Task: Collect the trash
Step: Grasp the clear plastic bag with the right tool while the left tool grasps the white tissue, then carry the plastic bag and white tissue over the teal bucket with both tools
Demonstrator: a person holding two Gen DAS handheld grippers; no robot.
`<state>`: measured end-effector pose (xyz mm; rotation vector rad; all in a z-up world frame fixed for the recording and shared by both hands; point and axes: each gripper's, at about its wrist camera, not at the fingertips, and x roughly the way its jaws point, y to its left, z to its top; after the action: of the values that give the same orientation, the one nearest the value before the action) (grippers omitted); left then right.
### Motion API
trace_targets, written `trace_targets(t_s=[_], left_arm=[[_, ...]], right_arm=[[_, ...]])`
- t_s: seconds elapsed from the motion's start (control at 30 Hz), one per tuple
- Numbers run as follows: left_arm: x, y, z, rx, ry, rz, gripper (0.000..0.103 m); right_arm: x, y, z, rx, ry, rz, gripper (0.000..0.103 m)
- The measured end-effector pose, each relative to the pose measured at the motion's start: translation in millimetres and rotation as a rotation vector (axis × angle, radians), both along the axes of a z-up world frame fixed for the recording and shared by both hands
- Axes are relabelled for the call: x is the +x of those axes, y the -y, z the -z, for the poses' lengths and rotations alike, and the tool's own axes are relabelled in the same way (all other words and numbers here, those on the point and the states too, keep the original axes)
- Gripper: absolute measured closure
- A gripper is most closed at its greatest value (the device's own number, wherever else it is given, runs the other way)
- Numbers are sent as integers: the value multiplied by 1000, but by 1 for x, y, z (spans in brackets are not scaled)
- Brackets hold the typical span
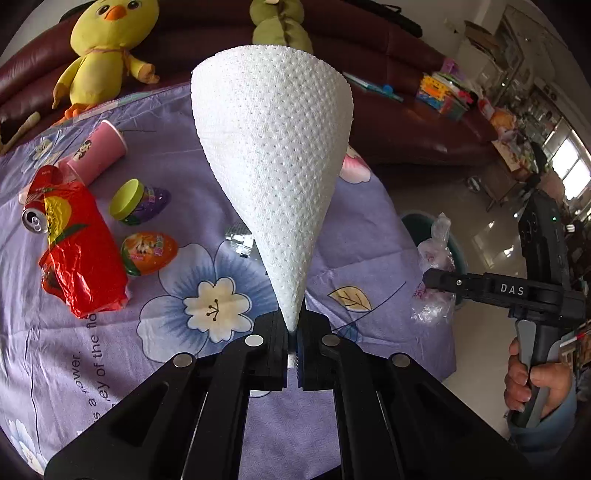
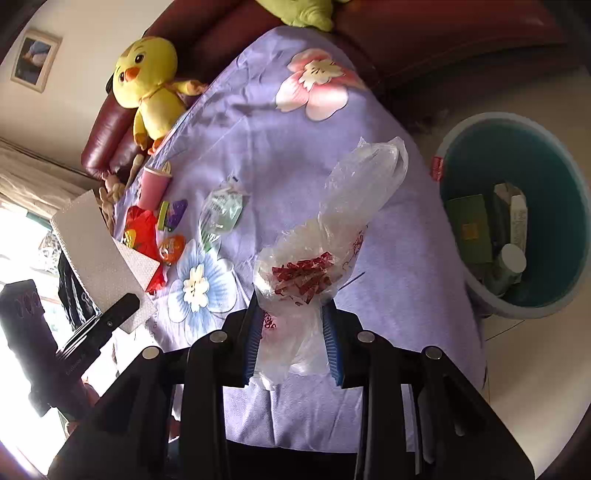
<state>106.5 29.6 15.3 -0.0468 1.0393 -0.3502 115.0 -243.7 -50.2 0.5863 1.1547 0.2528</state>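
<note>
My left gripper (image 1: 293, 334) is shut on a white dimpled paper towel (image 1: 273, 158), held up above the purple flowered cloth (image 1: 110, 350). The towel also shows in the right wrist view (image 2: 99, 251). My right gripper (image 2: 291, 339) is shut on a clear plastic bag with red print (image 2: 325, 236), held over the cloth's right side, near the teal trash bin (image 2: 554, 177). The bag (image 1: 434, 273) and right gripper (image 1: 428, 277) show in the left wrist view. On the cloth lie a red wrapper (image 1: 81, 251), a soda can (image 1: 37, 206), a pink cup (image 1: 98, 151), a clear packet (image 2: 221, 210) and two egg-shaped containers (image 1: 147, 251).
A dark red sofa (image 1: 406, 122) borders the cloth's far side, with a yellow chick plush (image 1: 99, 55) and a green plush (image 1: 280, 26) on it. The bin holds boxes and a bottle (image 2: 509, 266). Toys (image 1: 443, 92) lie on the sofa's right.
</note>
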Motion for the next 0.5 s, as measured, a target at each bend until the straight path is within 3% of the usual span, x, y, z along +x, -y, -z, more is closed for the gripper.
trace_targets(t_s=[0.23, 0.5], left_arm=[[27, 106, 6, 20, -20, 233, 100], [46, 225, 39, 50, -99, 434, 100]], right_arm=[[-20, 100, -8, -35, 22, 194, 74], [-48, 190, 6, -38, 6, 371, 74]])
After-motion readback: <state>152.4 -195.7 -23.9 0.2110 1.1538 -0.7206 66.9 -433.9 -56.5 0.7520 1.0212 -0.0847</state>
